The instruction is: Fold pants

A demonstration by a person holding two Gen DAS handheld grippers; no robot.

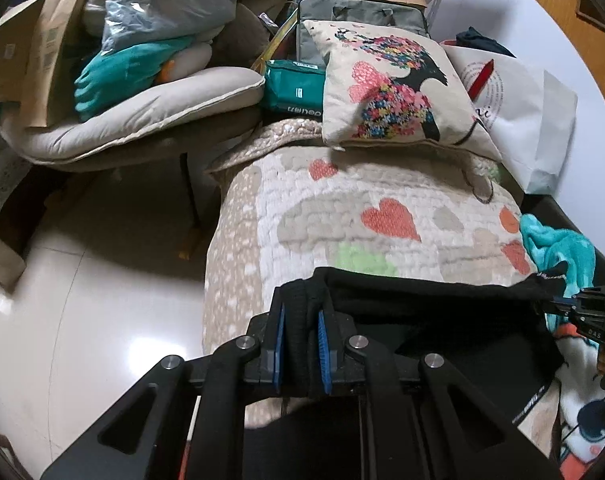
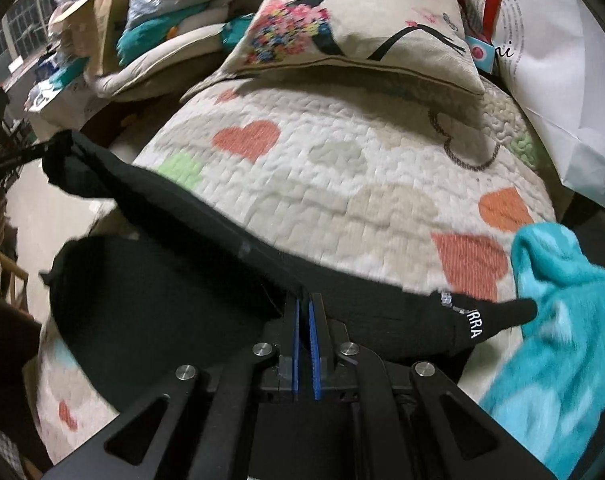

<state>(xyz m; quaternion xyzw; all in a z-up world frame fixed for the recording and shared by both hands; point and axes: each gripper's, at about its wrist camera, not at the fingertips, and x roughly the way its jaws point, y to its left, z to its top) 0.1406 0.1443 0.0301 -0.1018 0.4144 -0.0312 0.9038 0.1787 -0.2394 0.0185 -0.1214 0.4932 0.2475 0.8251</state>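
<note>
Both grippers clamped on black pants (image 2: 174, 300), edge stretched between them above quilt (image 2: 342, 168) on bed.

Left gripper (image 1: 302, 320): pads pinching thick bunch of black cloth at pants' left end, near quilt's left edge. Right gripper (image 2: 304, 312): pads nearly pressed together, thin hem only between them; in left view, visible at far right (image 1: 582, 308) on pants' right end. Rest of pants sagging below stretched edge, partly on quilt, partly toward near side.

Risks, judged from here:
- Right grip thin, w/ little cloth inside; hard tug prob. pulls hem free, fold collapses.
- Left end close to bed edge, floor (image 1: 82, 280) just beyond; slack or a slip there could send cloth over the side.
- Teal towel (image 2: 562, 320) touching pants' right tip; may drag along or get trapped in fold.
- Uneven tension btwn ends likely skews crease; loose lower part may bunch rather than lie flat.
- Pillow (image 2: 342, 28) at far end limits room for laying fold out.
</note>
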